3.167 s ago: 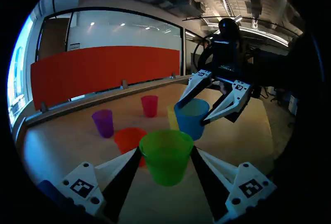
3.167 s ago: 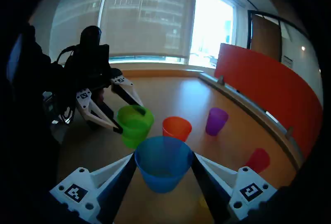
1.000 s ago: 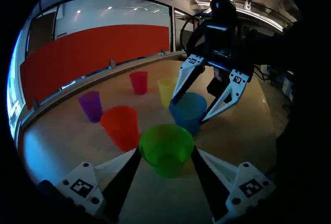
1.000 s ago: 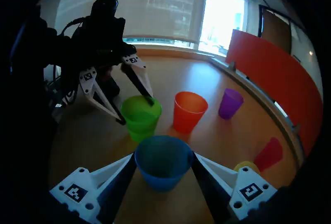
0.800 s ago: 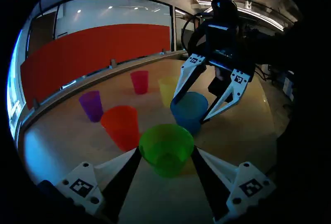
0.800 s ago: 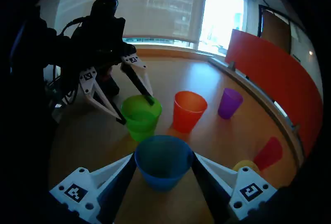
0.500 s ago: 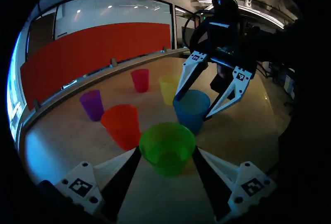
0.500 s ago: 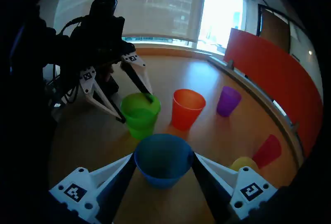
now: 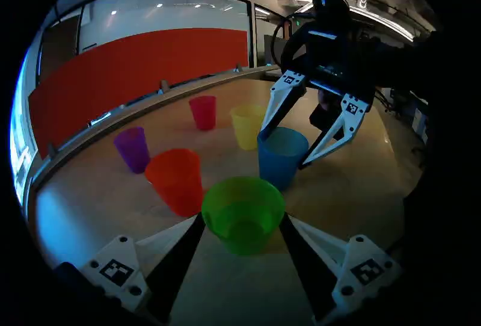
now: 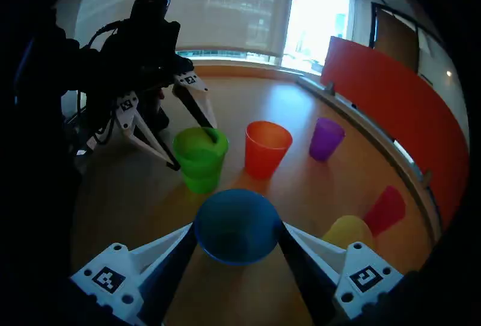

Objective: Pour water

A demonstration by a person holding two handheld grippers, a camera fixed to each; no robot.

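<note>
- The blue cup point(image 10: 236, 227) is riding lower, away from the green cup point(image 9: 243, 215).
- The right gripper point(image 10: 236, 230) is clamping the blue cup, the left gripper point(image 9: 242, 221) the green cup, both upright near the table point(image 9: 361, 187), probably guarding against spills.

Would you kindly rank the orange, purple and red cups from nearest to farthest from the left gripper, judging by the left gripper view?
1. The orange cup, just left of the left gripper and its green cup.
2. The purple cup, farther left and back.
3. The red cup, farthest back.
</note>
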